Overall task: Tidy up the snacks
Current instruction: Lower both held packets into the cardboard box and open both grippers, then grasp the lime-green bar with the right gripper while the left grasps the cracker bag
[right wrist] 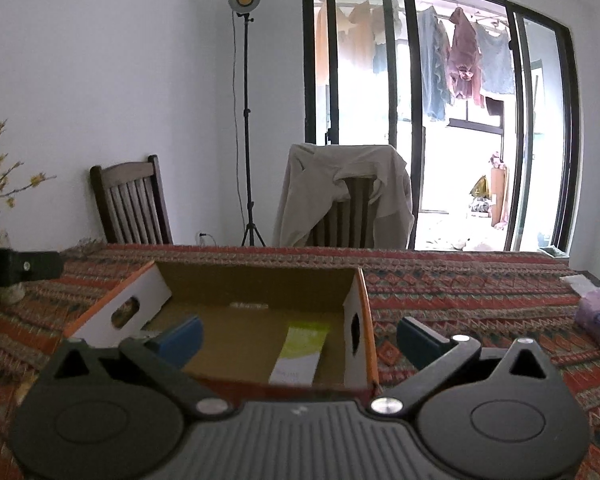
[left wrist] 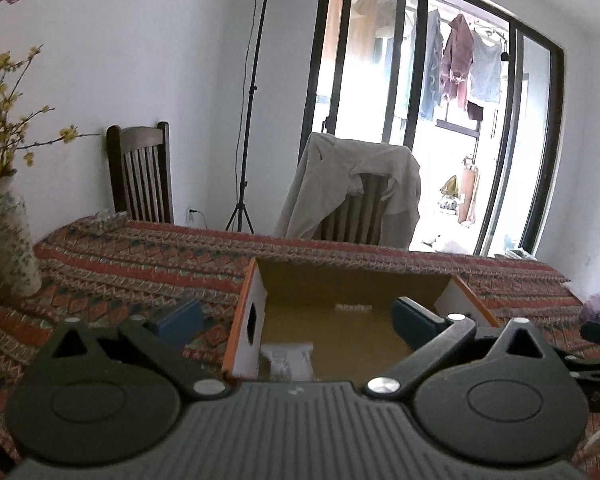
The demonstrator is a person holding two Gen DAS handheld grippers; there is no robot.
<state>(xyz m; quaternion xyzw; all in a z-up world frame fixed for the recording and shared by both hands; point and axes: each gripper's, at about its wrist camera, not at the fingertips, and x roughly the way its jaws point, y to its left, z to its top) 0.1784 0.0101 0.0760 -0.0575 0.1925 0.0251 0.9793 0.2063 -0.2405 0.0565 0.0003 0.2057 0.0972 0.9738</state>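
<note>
Two snack packets (right wrist: 300, 354) in cardboard box (right wrist: 260, 280), green one lengthwise pointing away; both grippers' fingers (right wrist: 180, 336) wide apart, empty.

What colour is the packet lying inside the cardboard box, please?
The packet is light green and white, clearest in the right wrist view.

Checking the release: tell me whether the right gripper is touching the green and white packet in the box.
Apart. The right wrist view shows the right gripper wide open, the green and white packet lying free on the cardboard box floor.
</note>
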